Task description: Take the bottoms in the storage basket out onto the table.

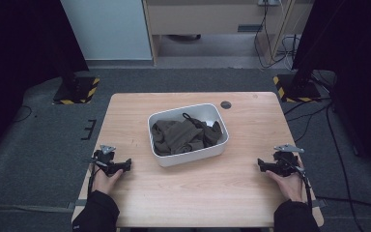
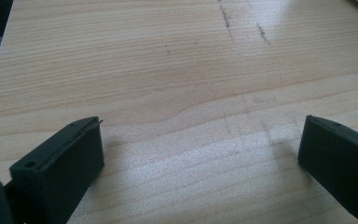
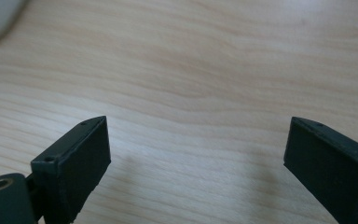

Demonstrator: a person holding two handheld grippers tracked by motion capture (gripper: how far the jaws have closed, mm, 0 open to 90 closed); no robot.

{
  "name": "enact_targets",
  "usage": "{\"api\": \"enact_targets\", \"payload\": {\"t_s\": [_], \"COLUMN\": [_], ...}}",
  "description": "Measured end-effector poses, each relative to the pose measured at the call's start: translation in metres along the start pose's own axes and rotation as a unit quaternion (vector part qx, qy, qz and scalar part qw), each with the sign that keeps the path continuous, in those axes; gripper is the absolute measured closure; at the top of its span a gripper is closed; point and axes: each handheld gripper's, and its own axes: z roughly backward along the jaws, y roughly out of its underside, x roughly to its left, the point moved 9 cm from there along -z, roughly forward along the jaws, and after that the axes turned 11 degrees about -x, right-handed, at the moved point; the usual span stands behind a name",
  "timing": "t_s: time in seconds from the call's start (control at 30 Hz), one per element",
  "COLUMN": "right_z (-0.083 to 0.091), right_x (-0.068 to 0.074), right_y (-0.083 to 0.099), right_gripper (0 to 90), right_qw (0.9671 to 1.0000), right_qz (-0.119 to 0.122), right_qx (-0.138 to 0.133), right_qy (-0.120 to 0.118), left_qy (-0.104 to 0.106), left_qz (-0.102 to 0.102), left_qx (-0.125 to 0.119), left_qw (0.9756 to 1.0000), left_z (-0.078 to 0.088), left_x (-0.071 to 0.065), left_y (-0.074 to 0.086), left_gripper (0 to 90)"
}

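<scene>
Dark olive cloth [image 1: 186, 135], seemingly; white tub [image 1: 189, 155].

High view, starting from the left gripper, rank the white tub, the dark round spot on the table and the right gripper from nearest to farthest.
From the left gripper, at the table's near left:
1. White tub, mid-table, holding dark green cloth.
2. Dark round spot, toward the far edge, just past the tub's right corner.
3. Right gripper, across at the table's near right.

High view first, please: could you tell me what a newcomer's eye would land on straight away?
The white bin at the middle of the wooden table, stuffed with crumpled dark olive cloth. Next, the two hand-held tools resting on the table's near edges: the left gripper and the right gripper, pointing inward toward each other, both open with nothing between the jaws.
</scene>
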Motion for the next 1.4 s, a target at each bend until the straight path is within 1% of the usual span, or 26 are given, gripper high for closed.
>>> {"api": "enact_targets", "payload": {"t_s": [0.07, 0.2, 0.27, 0.4, 0.43, 0.5, 0.53, 0.57, 0.63, 0.7, 0.77, 0.83, 0.87, 0.9, 0.93, 1.03, 1.07, 1.1, 1.13, 1.2, 1.23, 1.3, 1.4], "right_z": [0.006, 0.016, 0.017, 0.025, 0.029, 0.030, 0.034, 0.035, 0.038, 0.043, 0.048, 0.049, 0.054, 0.054, 0.059, 0.064, 0.064, 0.068, 0.070, 0.072, 0.072, 0.073, 0.072], "right_x": [0.006, 0.014, 0.015, 0.018, 0.020, 0.021, 0.022, 0.022, 0.020, 0.020, 0.022, 0.022, 0.025, 0.025, 0.028, 0.033, 0.033, 0.038, 0.040, 0.044, 0.044, 0.051, 0.062], "right_y": [-0.008, -0.017, -0.018, -0.030, -0.036, -0.038, -0.042, -0.043, -0.048, -0.055, -0.062, -0.065, -0.074, -0.074, -0.085, -0.096, -0.096, -0.104, -0.109, -0.118, -0.118, -0.130, -0.146], "right_gripper": [7.9, 8.3, 8.2, 8.3, 8.4, 8.8, 8.8, 8.8, 8.8, 8.8, 8.8, 8.8, 8.8, 8.8, 8.8, 9.0, 9.0, 9.1, 9.2, 9.6, 9.6, 9.6, 9.7], "right_qw": [0.9998, 0.9991, 0.9990, 0.9983, 0.9976, 0.9973, 0.9969, 0.9970, 0.9968, 0.9959, 0.9950, 0.9948, 0.9934, 0.9934, 0.9921, 0.9899, 0.9899, 0.9885, 0.9878, 0.9868, 0.9868, 0.9845, 0.9833], "right_qz": [-0.004, -0.002, 0.001, -0.005, -0.007, -0.007, -0.009, -0.008, -0.003, -0.007, -0.007, -0.007, -0.010, -0.010, -0.011, -0.013, -0.013, -0.012, -0.011, -0.008, -0.008, -0.004, 0.004], "right_qx": [-0.017, -0.036, -0.039, -0.056, -0.066, -0.069, -0.074, -0.073, -0.079, -0.088, -0.098, -0.100, -0.112, -0.112, -0.122, -0.138, -0.138, -0.146, -0.150, -0.157, -0.157, -0.169, -0.174], "right_qy": [-0.010, -0.019, -0.020, -0.016, -0.020, -0.023, -0.025, -0.025, -0.018, -0.019, -0.019, -0.020, -0.021, -0.021, -0.024, -0.030, -0.030, -0.037, -0.038, -0.040, -0.040, -0.045, -0.051], "left_qy": [0.000, 0.000, 0.000, 0.000, 0.000, 0.000, 0.000, 0.000, 0.000, 0.000, 0.000, 0.000, 0.000, 0.000, 0.000, 0.000, 0.000, 0.000, 0.000, 0.000, 0.000, 0.000, 0.000], "left_qz": [0.000, 0.000, 0.000, 0.000, 0.000, 0.000, 0.000, 0.000, 0.000, 0.000, 0.000, 0.000, 0.000, 0.000, 0.000, 0.000, 0.000, 0.000, 0.000, 0.000, 0.000, 0.000, 0.000], "left_qx": [0.000, 0.000, 0.000, 0.000, 0.000, 0.000, 0.000, 0.000, 0.000, 0.000, 0.000, 0.000, 0.000, 0.000, 0.000, 0.000, 0.000, 0.000, 0.000, 0.000, 0.000, 0.000, 0.000], "left_qw": [1.0000, 1.0000, 1.0000, 1.0000, 1.0000, 1.0000, 1.0000, 1.0000, 1.0000, 1.0000, 1.0000, 1.0000, 1.0000, 1.0000, 1.0000, 1.0000, 1.0000, 1.0000, 1.0000, 1.0000, 1.0000, 1.0000, 1.0000], "left_z": [0.000, 0.000, 0.000, 0.000, 0.000, 0.000, 0.000, 0.000, 0.000, 0.000, 0.000, 0.000, 0.000, 0.000, 0.000, 0.000, 0.000, 0.000, 0.000, 0.000, 0.000, 0.000, 0.000], "left_x": [0.000, 0.000, 0.000, 0.000, 0.000, 0.000, 0.000, 0.000, 0.000, 0.000, 0.000, 0.000, 0.000, 0.000, 0.000, 0.000, 0.000, 0.000, 0.000, 0.000, 0.000, 0.000, 0.000], "left_y": [0.000, 0.000, 0.000, 0.000, 0.000, 0.000, 0.000, 0.000, 0.000, 0.000, 0.000, 0.000, 0.000, 0.000, 0.000, 0.000, 0.000, 0.000, 0.000, 0.000, 0.000, 0.000, 0.000], "left_gripper": [0.0, 0.0, 0.0, 0.0, 0.0, 0.0, 0.0, 0.0, 0.0, 0.0, 0.0, 0.0, 0.0, 0.0, 0.0, 0.0, 0.0, 0.0, 0.0, 0.0, 0.0, 0.0, 0.0]}}
